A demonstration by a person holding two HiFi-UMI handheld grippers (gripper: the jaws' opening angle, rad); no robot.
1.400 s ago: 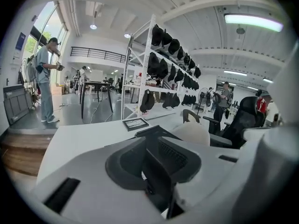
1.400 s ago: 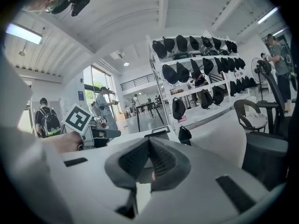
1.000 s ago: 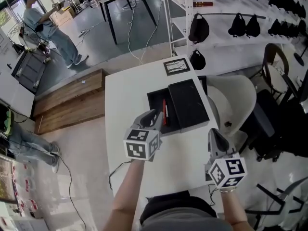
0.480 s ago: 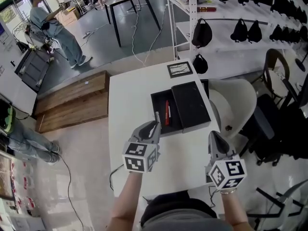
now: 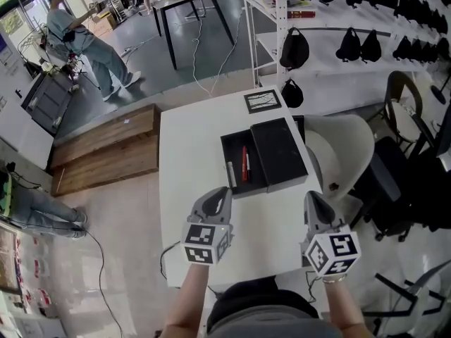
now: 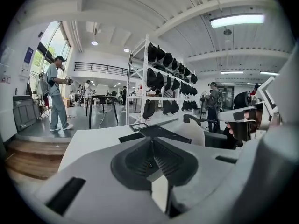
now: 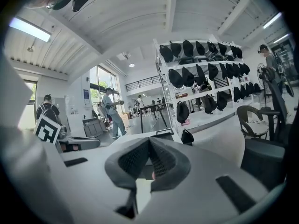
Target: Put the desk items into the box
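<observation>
An open black box (image 5: 224,141) sits mid-table, its lid (image 5: 278,153) lying against its right side. Inside lie a red pen (image 5: 244,163) and, left of it, a grey pen (image 5: 230,174). My left gripper (image 5: 224,190) hovers just short of the box's near edge. Its jaws have just been closing, and in the left gripper view the left gripper (image 6: 152,140) is shut with nothing between its tips. My right gripper (image 5: 310,196) hangs near the table's right front, apart from the box. In its own view the right gripper (image 7: 149,141) is shut and empty.
A small framed card (image 5: 262,101) lies at the table's far end. A white chair (image 5: 342,143) stands against the table's right side, with a dark chair (image 5: 405,94) and shelves of black bags (image 5: 292,44) beyond. A wooden bench (image 5: 106,146) is on the left. A person (image 5: 81,41) stands far back.
My left gripper has drawn back from the box toward me. The grey pen that was at its tips now lies in the box beside the red pen. The right gripper has stayed put.
</observation>
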